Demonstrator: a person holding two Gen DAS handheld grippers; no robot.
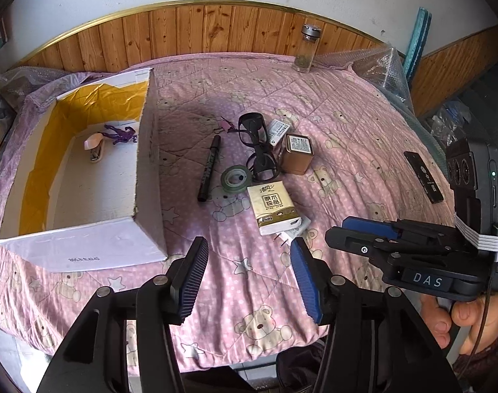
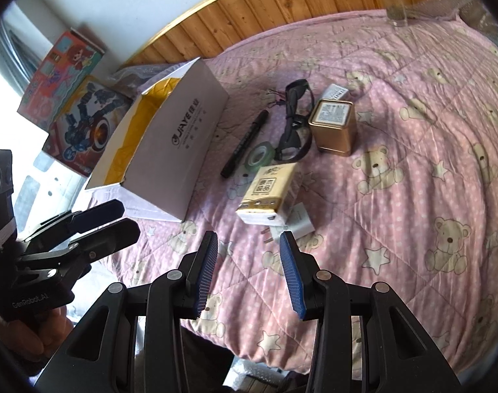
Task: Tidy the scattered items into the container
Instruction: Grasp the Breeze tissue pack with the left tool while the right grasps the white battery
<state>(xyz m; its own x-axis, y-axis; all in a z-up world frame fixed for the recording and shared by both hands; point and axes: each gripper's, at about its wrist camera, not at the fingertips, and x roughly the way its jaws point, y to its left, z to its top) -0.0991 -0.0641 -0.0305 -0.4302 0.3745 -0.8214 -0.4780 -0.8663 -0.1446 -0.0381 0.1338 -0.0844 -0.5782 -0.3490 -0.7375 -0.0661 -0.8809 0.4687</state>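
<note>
Both claws hang released and empty: the left claw (image 1: pixel 249 275) and right claw (image 2: pixel 249 271) hover near the tissue pack (image 1: pixel 275 209), which lies on the bed (image 1: pixel 363 124) to the right of the box (image 1: pixel 144 170). The pack looks light, soft and slightly slick; a grip across its narrow sides should hold.

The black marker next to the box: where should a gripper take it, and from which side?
Probably mid-barrel of the black marker, coming down from above with fingers across its width. It lies flat on the quilt, with the tape roll close beside its lower half.
</note>
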